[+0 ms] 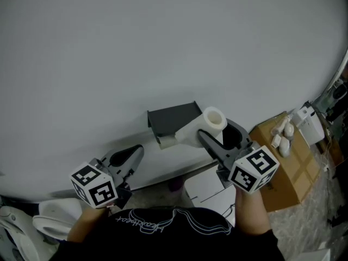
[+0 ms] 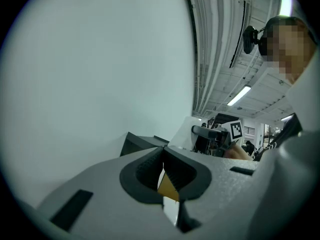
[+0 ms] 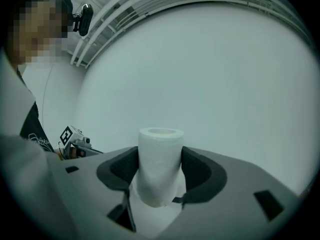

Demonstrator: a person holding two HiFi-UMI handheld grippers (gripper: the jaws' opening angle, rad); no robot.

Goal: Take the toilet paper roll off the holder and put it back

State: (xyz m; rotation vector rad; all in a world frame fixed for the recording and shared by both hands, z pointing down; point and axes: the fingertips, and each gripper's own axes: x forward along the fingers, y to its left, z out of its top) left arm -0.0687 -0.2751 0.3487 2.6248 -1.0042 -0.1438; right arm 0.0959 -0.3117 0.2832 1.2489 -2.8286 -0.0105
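wall: plain pale grey wall (image 1: 163, 48), fills most of head view | floor: speckled floor (image 1: 322, 222), lower right | furniture: brown cardboard box (image 1: 285, 170) near the wall at right, small white objects (image 1: 284, 137) on top; white rounded fixture (image 1: 51, 222) at lower left | ceiling: parallel pipes (image 2: 210, 44), one lit tube lamp (image 2: 239, 95) | light: even, soft

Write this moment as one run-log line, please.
right gripper: shut on toilet paper roll | roll: off holder | left gripper: shut, empty

Roll (image 1: 212, 121) between right tongs (image 1: 216, 131), beside holder (image 1: 171, 118) on wall (image 1: 163, 48); left tongs (image 1: 136, 152) lower-left; box (image 1: 288, 167) right.
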